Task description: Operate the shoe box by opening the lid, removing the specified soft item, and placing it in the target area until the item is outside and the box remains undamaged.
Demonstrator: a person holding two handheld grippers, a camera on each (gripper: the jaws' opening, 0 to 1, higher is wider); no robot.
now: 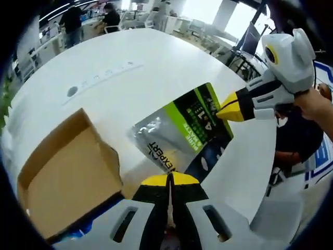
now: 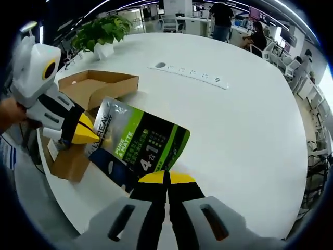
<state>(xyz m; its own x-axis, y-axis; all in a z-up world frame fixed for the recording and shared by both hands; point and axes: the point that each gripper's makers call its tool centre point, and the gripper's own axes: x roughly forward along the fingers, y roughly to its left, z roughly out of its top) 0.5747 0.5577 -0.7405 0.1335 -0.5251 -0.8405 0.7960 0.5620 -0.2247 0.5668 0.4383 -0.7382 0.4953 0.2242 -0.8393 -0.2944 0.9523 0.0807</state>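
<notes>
pouch lower edge hidden behind left tongs, shoe box floor out of sight

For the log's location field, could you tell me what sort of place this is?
Probably an open-plan office: people work at desks behind the big white table, which has a built-in socket strip, and a potted plant.

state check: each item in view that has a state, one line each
shoe box: open, tray looks empty
pouch: out of the box, held over the table by opposite edges
left gripper: shut on the pouch
right gripper: shut on the pouch
table: white, power strip set in its top
</notes>
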